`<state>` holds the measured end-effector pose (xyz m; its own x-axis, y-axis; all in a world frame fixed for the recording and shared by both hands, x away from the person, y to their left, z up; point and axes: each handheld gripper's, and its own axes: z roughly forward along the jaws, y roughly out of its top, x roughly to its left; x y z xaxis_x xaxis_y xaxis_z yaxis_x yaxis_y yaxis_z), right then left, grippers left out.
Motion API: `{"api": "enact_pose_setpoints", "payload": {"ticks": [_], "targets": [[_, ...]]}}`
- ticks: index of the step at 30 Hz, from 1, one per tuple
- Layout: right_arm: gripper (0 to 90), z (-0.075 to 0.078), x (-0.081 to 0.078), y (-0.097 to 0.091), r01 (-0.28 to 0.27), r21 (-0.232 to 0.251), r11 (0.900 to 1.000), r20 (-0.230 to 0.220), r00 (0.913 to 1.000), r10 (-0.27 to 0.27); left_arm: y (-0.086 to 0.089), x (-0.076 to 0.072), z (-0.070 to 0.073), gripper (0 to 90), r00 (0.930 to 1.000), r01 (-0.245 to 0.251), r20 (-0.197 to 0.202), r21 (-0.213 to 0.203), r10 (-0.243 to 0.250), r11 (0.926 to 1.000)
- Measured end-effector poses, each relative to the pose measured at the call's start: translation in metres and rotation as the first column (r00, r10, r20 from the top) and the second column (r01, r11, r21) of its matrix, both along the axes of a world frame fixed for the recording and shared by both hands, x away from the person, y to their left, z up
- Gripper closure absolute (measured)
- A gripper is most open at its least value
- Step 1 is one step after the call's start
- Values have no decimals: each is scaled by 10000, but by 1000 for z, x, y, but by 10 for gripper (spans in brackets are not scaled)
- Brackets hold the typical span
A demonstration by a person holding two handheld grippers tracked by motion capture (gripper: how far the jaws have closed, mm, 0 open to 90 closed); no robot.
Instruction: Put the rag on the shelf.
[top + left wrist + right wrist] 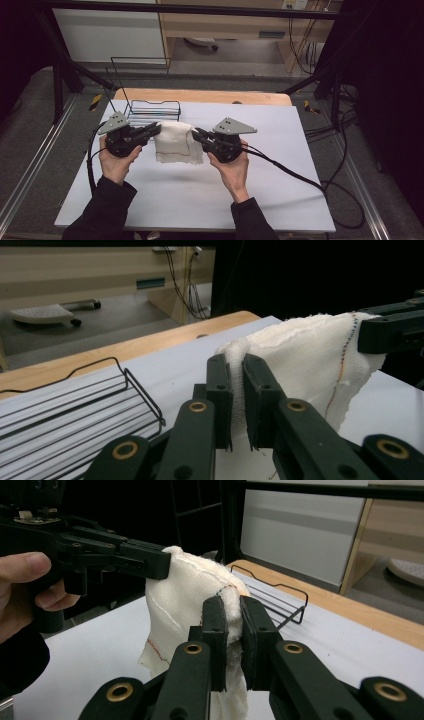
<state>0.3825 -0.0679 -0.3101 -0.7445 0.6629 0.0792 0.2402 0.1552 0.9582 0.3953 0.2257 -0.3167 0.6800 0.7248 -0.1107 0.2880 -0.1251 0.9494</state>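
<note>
A white cloth [175, 141] with a thin red stitched line hangs between both grippers above the white table sheet [200, 195]. My left gripper [156, 128] is shut on the cloth's left top corner, seen up close as the cloth [300, 355] pinched at the gripper's tips [237, 390]. My right gripper [196, 134] is shut on the right top corner; its own view has the cloth [175, 610] bunched between the tips [232, 630]. The cloth's lower edge rests on the sheet.
A black wire rack [150, 107] stands just behind the cloth, also the rack [100, 405] at left and the rack [280, 600] beyond the right jaws. A wooden table edge [200, 95] runs along the back. Cables [300, 175] trail off to the right.
</note>
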Motion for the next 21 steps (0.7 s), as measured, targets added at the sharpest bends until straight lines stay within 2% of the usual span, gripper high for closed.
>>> {"api": "enact_pose_setpoints", "payload": {"ticks": [8,21], "targets": [[826,13,2,7,-15,110,9999,447,9990,10,8,1,15,823,9987,-195,455,-327,209,9993],[827,35,5,19,-7,316,9995,1090,9940,-28,19,0,37,825,9933,-459,1033,-583,517,9972]]}}
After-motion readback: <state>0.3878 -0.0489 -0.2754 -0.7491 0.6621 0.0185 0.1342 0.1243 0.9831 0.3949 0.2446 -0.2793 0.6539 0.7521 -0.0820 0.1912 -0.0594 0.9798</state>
